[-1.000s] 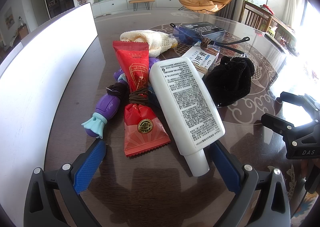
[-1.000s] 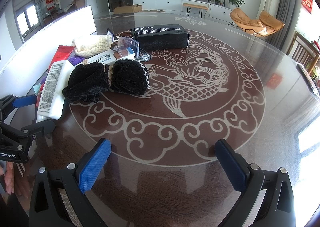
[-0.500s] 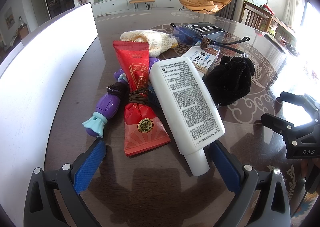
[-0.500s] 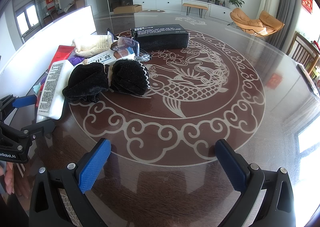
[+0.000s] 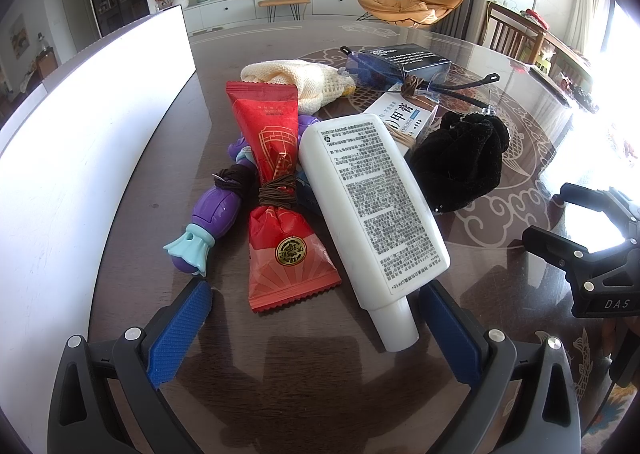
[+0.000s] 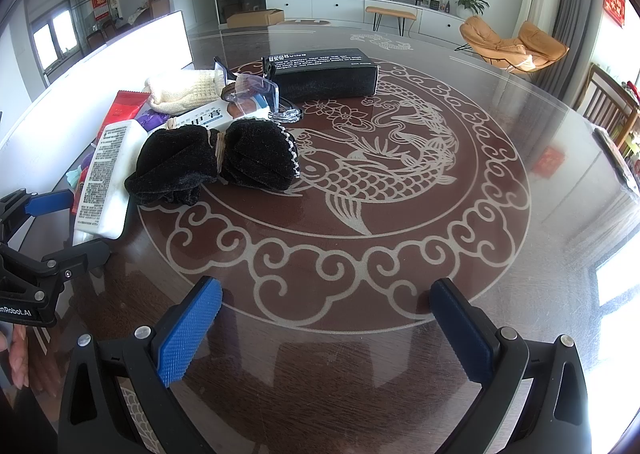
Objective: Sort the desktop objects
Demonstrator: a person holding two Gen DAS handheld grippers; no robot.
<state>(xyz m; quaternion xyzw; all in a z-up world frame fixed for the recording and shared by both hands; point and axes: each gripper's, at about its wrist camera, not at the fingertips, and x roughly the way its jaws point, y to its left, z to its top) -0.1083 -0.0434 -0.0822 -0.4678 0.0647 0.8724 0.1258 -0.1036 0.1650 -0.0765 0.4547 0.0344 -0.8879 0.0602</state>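
Both grippers are spread wide and holding nothing: the left gripper (image 5: pixel 314 316) hovers low over the table (image 6: pixel 520 254) right in front of the pile, and the right gripper (image 6: pixel 326 314) sits over the bare fish pattern, well apart from everything.

Biggest thing is the white board (image 5: pixel 100 125) standing along the table's left edge. Then the black box (image 6: pixel 322 71) at the far side, with clear glasses (image 6: pixel 256 91) leaning in front of it. The white bottle (image 5: pixel 372 205) lies tilted, cap end nearest the left gripper's right finger, resting on the stuff under it. The black cloth (image 6: pixel 216 163), tied in the middle, touches the bottle's right side. The red packet (image 5: pixel 280 189) has a brown band around its middle and lies just beside the bottle. A purple toy (image 5: pixel 212 221) pokes out from under the packet. A cream knit pouch (image 5: pixel 296 81) and a small white box (image 5: pixel 404 115) sit behind.
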